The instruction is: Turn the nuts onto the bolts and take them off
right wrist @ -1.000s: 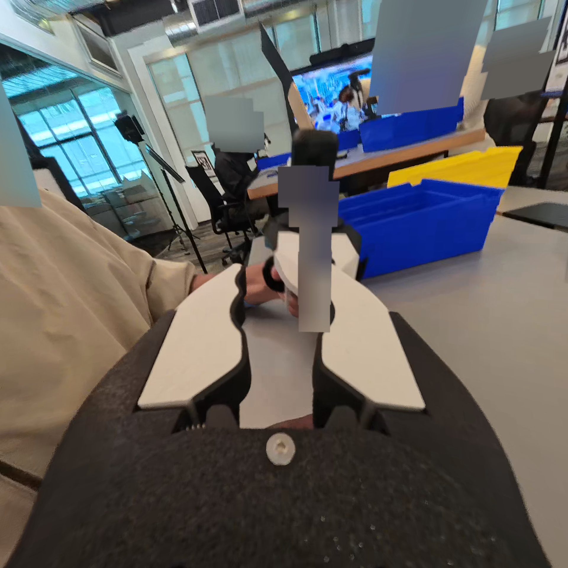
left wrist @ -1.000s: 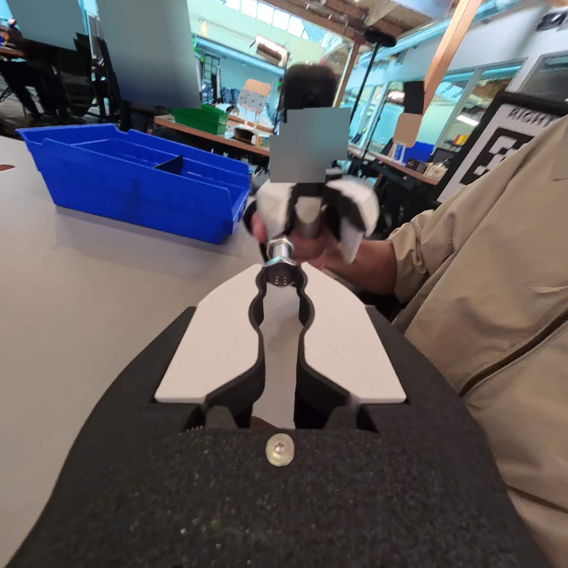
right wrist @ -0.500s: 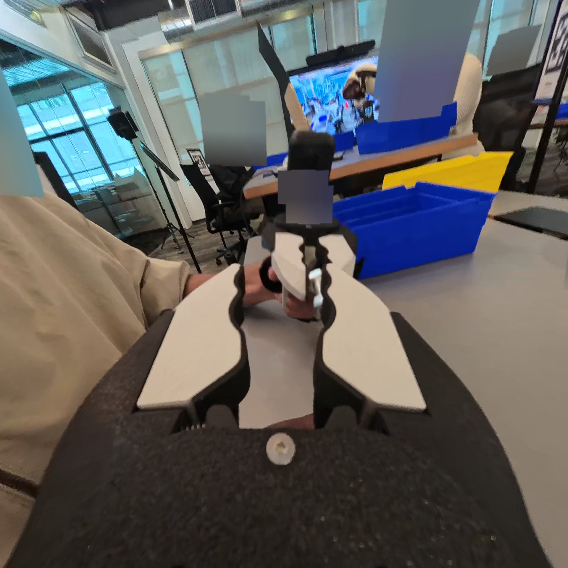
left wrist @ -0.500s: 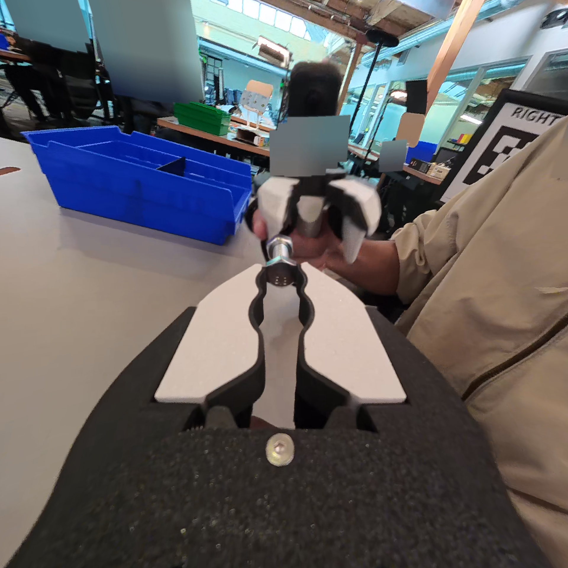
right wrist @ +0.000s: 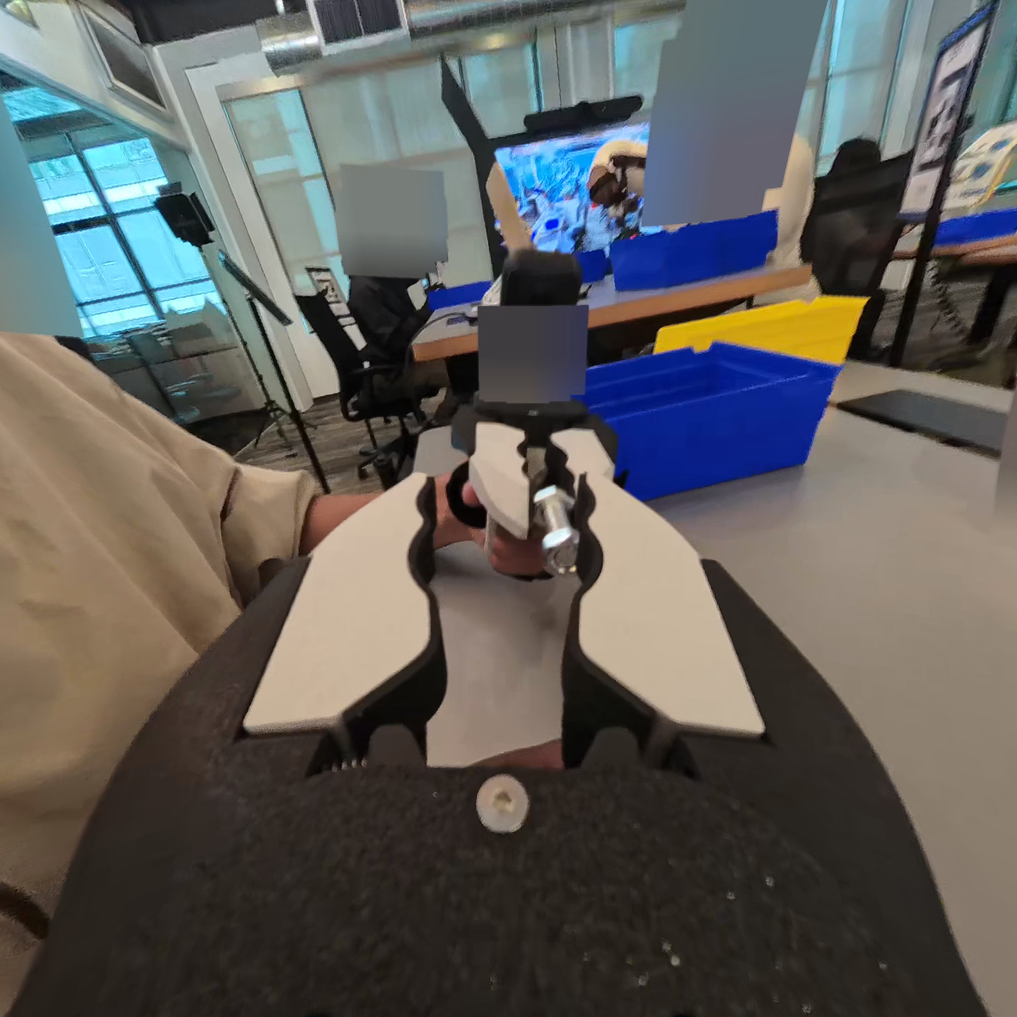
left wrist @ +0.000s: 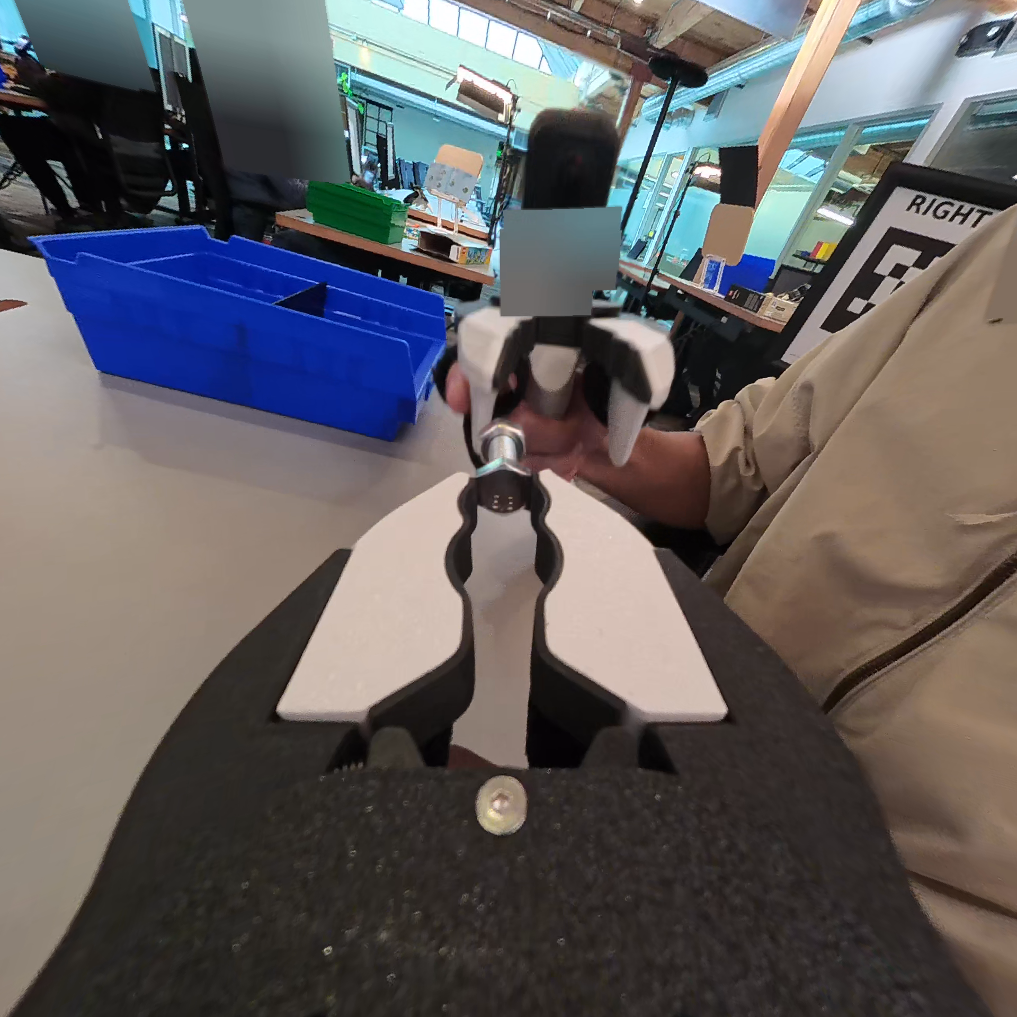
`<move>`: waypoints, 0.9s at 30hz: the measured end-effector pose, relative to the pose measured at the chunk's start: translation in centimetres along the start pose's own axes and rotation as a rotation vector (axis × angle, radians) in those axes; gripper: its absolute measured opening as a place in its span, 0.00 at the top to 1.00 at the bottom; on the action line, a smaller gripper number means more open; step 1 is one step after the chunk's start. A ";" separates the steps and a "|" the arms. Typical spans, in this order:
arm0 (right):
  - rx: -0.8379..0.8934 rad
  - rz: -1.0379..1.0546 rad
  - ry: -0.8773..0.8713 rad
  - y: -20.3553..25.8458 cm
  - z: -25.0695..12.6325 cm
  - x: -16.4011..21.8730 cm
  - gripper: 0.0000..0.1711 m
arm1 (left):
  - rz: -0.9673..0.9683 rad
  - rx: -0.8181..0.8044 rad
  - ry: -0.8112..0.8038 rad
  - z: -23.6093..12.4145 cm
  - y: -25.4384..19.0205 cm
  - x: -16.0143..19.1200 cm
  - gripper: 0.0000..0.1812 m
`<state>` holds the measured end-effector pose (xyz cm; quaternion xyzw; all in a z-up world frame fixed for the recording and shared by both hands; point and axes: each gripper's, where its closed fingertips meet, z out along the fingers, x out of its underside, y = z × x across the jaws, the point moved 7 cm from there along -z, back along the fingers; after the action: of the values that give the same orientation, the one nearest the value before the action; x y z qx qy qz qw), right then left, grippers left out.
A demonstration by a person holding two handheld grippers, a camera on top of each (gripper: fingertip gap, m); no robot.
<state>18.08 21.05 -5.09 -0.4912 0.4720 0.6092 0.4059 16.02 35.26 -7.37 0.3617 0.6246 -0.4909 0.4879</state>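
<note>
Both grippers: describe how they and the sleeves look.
The left gripper and right gripper match: a black, grainy body, one silver screw, and two flat white fingers with wavy black inner edges. A beige jacket sleeve with a dark zip covers the arm.

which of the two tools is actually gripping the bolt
The left tool: its tips are shut on the head of the bolt. The right tool faces it with jaws wide open, clamping nothing, the nut near one finger.

Bolt (left wrist: 501,451) between facing grippers — bin (left wrist: 247,335) on table (left wrist: 137,523) behind.
</note>
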 end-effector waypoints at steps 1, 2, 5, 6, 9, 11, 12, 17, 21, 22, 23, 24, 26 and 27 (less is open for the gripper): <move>0.020 -0.014 -0.010 -0.1 -0.3 -0.4 0.72 | -0.002 0.002 0.002 0.0 0.0 0.0 0.90; 0.043 -0.027 0.005 -0.3 -0.5 -0.4 0.73 | -0.002 0.008 -0.003 0.0 -0.1 0.0 0.90; 0.099 0.023 0.107 -1.5 -0.7 1.3 0.72 | 0.001 0.018 -0.021 -0.2 -0.2 -0.2 0.90; 0.070 0.090 0.128 -1.6 -0.6 2.0 0.71 | 0.006 0.011 -0.025 -0.2 -0.2 -0.3 0.90; -0.012 0.197 0.116 -1.1 -0.1 2.9 0.71 | 0.009 0.007 -0.020 -0.2 -0.2 -0.2 0.90; -0.028 0.176 0.088 -0.7 0.1 2.4 0.69 | 0.012 -0.003 -0.001 -0.1 -0.1 0.0 0.90; -0.020 0.151 0.072 -0.5 0.1 1.9 0.70 | 0.010 0.005 -0.003 -0.1 -0.1 -0.1 0.90; 0.060 0.101 0.063 -1.2 -0.6 1.0 0.73 | 0.005 0.017 -0.024 -0.2 -0.2 -0.3 0.90; 0.038 0.225 0.084 -1.5 -0.4 2.3 0.76 | 0.022 0.004 -0.013 -0.2 -0.2 -0.2 0.90; 0.036 0.254 0.072 -1.5 -0.4 2.3 0.78 | 0.034 -0.005 -0.002 -0.1 -0.2 -0.1 0.90; 0.027 0.279 0.060 -1.5 -0.3 2.2 0.81 | 0.047 -0.018 0.005 -0.1 -0.2 0.0 0.90; 0.016 0.297 0.053 -1.5 -0.2 2.1 0.85 | 0.058 -0.021 0.007 0.0 -0.3 0.0 0.90; 0.026 0.295 0.046 -1.5 -0.2 2.0 0.89 | 0.060 -0.011 0.009 0.1 -0.4 0.0 0.90; 0.032 0.275 0.046 -1.5 -0.2 2.0 0.89 | 0.060 -0.012 0.011 0.1 -0.4 0.1 0.90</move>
<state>19.22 21.22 -7.35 -0.4293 0.5538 0.6401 0.3152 15.64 35.02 -7.31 0.3798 0.6191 -0.4706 0.5010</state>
